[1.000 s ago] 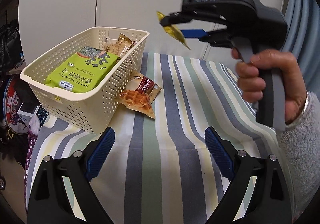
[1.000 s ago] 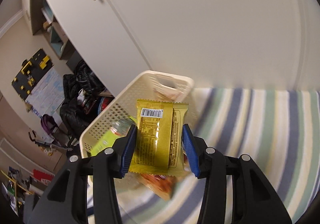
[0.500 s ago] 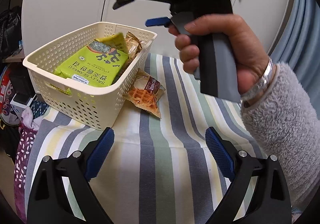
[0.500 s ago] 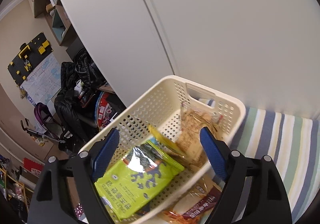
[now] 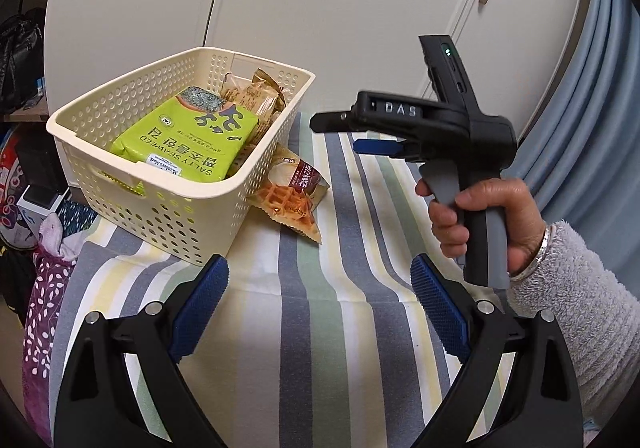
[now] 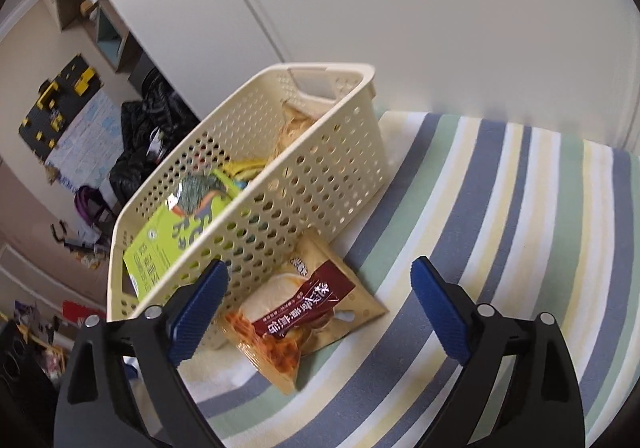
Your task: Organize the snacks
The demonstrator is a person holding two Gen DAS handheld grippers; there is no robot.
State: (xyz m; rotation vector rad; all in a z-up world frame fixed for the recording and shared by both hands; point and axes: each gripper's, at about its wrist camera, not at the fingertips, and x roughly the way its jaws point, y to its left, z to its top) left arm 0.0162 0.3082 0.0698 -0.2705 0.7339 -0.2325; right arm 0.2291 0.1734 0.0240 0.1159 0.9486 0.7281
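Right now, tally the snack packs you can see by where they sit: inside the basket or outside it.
Inside the basket: 3 (green seaweed pack, yellow pack, tan pack)
On the striped cloth: 1 (waffle pack)
Total: 4

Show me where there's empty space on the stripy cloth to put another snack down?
The striped cloth is bare between the basket and the hand, in front of the waffle packet. It's crowded inside the basket, where the green seaweed pack fills most of it.
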